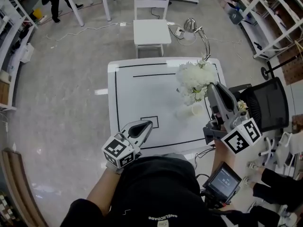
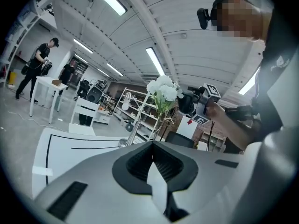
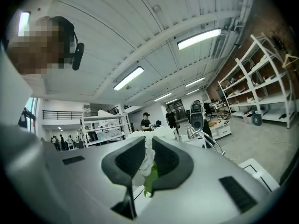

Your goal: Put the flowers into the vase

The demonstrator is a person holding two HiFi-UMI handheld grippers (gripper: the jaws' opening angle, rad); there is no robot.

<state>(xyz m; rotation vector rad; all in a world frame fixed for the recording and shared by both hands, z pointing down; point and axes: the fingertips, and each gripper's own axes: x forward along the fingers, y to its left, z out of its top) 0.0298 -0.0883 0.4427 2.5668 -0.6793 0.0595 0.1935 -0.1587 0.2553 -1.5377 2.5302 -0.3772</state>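
A bunch of white flowers [image 1: 194, 78] with green stems hangs above the right side of the white table [image 1: 142, 93]. My right gripper [image 1: 211, 88] is shut on its stems from the right. In the right gripper view, white petals and a green stem [image 3: 148, 171] sit pinched between the dark pads [image 3: 164, 160]. A pale, cup-like vase [image 1: 190, 111] stands on the table just below the bunch. My left gripper [image 1: 147, 125] hovers over the table's near edge, shut and empty. In the left gripper view the flowers [image 2: 162, 88] and the right gripper [image 2: 189, 101] show ahead, at upper right.
A silver desk lamp [image 1: 198, 28] rises at the table's far right corner. A white chair [image 1: 151, 22] stands behind the table, a black office chair [image 1: 267, 103] to its right. A small screen device [image 1: 222, 181] sits near my right forearm. Shelving lines the room's sides.
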